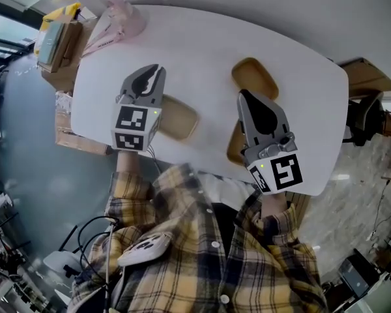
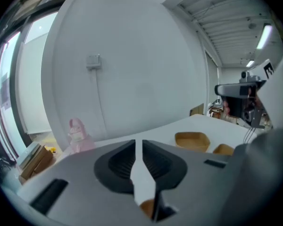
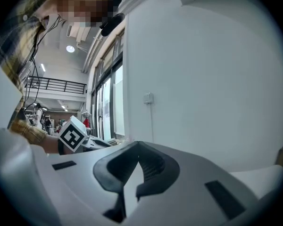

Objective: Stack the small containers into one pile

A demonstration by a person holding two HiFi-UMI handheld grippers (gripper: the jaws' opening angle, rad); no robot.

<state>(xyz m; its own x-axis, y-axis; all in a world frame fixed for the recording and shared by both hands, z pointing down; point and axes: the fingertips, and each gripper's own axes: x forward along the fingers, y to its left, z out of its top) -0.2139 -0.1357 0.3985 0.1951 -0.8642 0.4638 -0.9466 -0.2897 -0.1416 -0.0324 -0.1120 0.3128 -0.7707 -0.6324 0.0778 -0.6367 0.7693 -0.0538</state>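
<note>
Grey left gripper (image 1: 158, 72) tilts down over the table (image 1: 202, 44), jaws barely apart, empty; right gripper (image 1: 245, 96) level, jaws closed.

Left container (image 1: 180, 118) on table (image 1: 202, 51), far container (image 1: 254, 77) right of it, near container (image 1: 234, 150) before that

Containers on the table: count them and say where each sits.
3. One container lies toward the far edge of the table, one beside the left gripper, one partly behind the right gripper; others could be hidden.

L gripper (image 2: 137, 144) jaws seem a slit apart; two tan containers (image 2: 192, 140) on white table (image 2: 165, 134) to right.
</note>
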